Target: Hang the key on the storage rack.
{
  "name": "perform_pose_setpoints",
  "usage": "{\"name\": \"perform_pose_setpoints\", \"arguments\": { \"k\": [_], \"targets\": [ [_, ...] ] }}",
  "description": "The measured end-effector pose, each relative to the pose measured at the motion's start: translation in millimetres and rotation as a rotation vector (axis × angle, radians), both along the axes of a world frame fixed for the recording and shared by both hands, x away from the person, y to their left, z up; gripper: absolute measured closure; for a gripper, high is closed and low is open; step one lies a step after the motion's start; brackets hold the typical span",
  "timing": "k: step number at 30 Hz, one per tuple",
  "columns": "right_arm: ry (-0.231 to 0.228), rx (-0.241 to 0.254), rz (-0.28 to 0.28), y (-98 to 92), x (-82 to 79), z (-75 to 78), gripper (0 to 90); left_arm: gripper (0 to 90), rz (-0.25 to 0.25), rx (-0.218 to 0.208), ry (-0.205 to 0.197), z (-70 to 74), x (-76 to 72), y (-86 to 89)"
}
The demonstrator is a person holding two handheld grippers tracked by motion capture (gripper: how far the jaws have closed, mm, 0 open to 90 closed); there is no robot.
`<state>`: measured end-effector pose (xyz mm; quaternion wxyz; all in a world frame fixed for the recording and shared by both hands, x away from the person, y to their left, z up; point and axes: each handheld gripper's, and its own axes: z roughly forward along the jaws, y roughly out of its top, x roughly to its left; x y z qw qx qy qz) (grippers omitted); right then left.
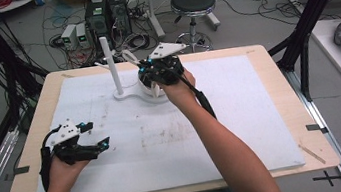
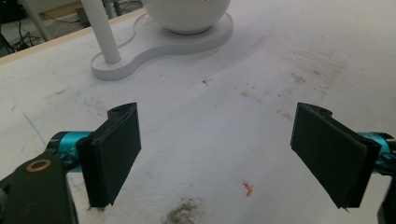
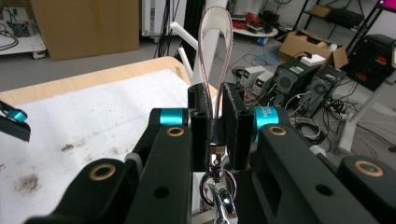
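Strap loop (image 3: 215, 51) clamped between jaws of right gripper (image 3: 215, 123) in right gripper view; jaws nearly together on its lower ends, loop standing upright above them. Metal ring and clasp (image 3: 217, 189) hanging below the pads. White post (image 3: 211, 42) just behind loop. White mat (image 3: 93, 121) at left, smudged dark. Tip of left gripper (image 3: 14, 122) at left edge.

High view: right gripper (image 1: 147, 69) held above white bowl (image 1: 149, 86) at far middle of table (image 1: 279, 91), raised off the surface. Loop (image 1: 129, 57) seen as pale sliver at jaw tips, pointing toward white post (image 1: 111, 66). Post standing upright on flat white base (image 1: 125, 93), bowl seated on same base. Left gripper (image 1: 95, 134) low at near left of white mat (image 1: 242, 116), well apart from the stand, jaws spread wide, holding nothing.

Left gripper view: left gripper (image 2: 217, 154) wide open over bare mat (image 2: 210, 116), nothing between pads. Small orange scrap (image 2: 247, 188) and dark smudge (image 2: 184, 212) lying on mat between jaws. Base (image 2: 154, 46), foot of post (image 2: 103, 32) and underside of bowl (image 2: 187, 16) at top.
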<state>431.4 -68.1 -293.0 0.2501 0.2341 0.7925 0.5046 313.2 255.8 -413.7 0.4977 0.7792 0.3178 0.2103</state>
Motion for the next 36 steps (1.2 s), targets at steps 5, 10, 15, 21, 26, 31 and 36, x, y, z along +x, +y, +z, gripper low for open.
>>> {"name": "perform_pose_setpoints", "arguments": {
  "k": [5, 10, 15, 21, 26, 31, 36],
  "targets": [
    [-0.018, -0.02, 0.009, 16.4, 5.6, 6.3, 82.8, 16.1, 0.0, 0.002, 0.001, 0.3, -0.1, 1.3],
    [-0.025, -0.051, 0.021, 33.4, 12.4, 10.8, 82.7, 16.1, 0.002, 0.001, -0.001, 0.5, 0.0, 2.3],
    [-0.033, -0.069, 0.032, 47.6, 16.6, 13.0, 82.8, 16.1, 0.005, -0.001, 0.001, -0.2, -0.2, 3.6],
    [-0.037, -0.094, 0.038, 60.9, 20.1, 11.8, 82.8, 16.1, 0.006, -0.004, 0.0, 0.1, -1.2, 4.4],
    [-0.034, -0.106, 0.04, 66.5, 22.3, 7.5, 82.8, 16.1, 0.01, -0.007, -0.002, 0.3, -1.7, 5.2],
    [-0.022, -0.12, 0.036, 69.1, 24.9, 3.3, 82.8, 16.1, 0.01, -0.004, 0.002, 0.0, -1.7, 5.6],
    [-0.018, -0.14, 0.034, 72.0, 27.3, -1.1, 82.7, 16.1, 0.01, -0.003, 0.001, -0.4, -1.3, 6.1]
  ]
}}
